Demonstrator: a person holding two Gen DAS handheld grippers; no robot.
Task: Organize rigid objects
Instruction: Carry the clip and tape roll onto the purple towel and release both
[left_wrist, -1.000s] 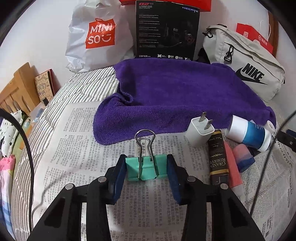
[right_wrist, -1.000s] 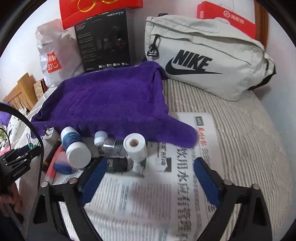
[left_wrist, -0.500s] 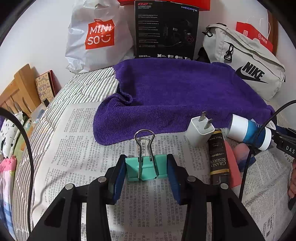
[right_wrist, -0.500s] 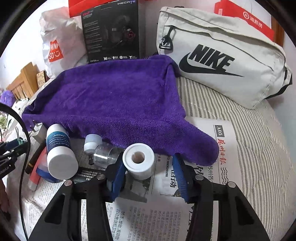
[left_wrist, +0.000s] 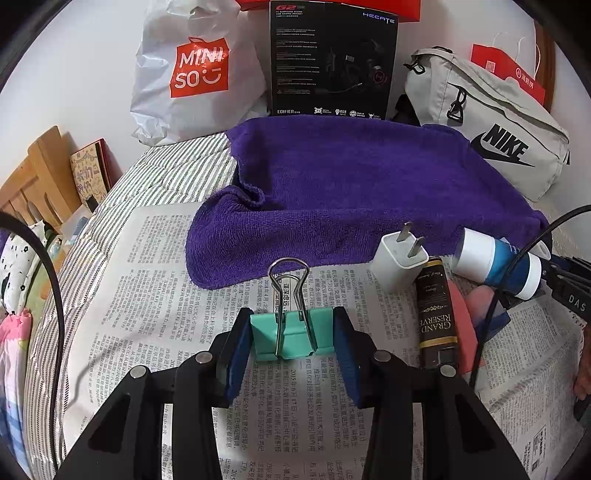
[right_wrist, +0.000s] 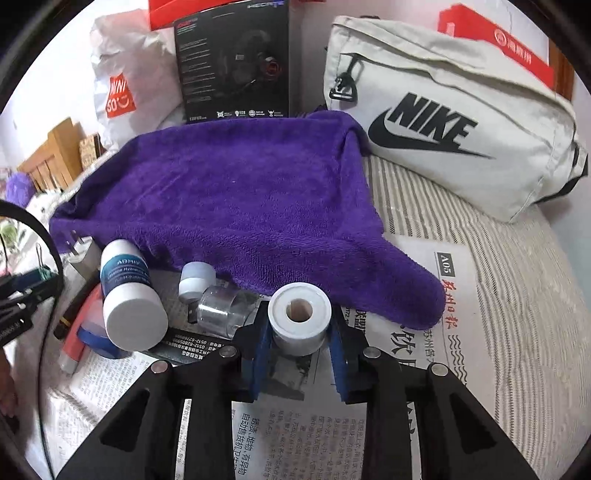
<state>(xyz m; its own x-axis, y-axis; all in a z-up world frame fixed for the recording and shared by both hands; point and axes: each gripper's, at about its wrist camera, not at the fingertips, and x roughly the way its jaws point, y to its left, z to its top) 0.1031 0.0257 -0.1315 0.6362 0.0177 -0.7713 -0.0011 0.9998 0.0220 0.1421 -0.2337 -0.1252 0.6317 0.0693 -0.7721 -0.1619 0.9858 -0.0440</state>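
Observation:
My left gripper (left_wrist: 291, 338) is shut on a teal binder clip (left_wrist: 286, 332) with wire handles, held over the newspaper (left_wrist: 155, 295). My right gripper (right_wrist: 300, 332) is shut on a white tape roll (right_wrist: 299, 317) just in front of the purple towel (right_wrist: 236, 199). Loose objects lie on the newspaper: a white charger plug (left_wrist: 400, 258), a dark "Grand Reserve" stick (left_wrist: 436, 314), a white-and-blue bottle (right_wrist: 127, 295), a small white-capped vial (right_wrist: 195, 278) and a clear cap (right_wrist: 221, 308).
At the back stand a Miniso bag (left_wrist: 192, 74), a black headset box (left_wrist: 332, 59) and a white Nike bag (right_wrist: 450, 122). A wooden headboard (left_wrist: 33, 177) is at far left. The striped bedsheet (right_wrist: 517, 280) extends right.
My right gripper moved forward and closed its jaws on the white tape roll. My left gripper stayed still, holding the binder clip.

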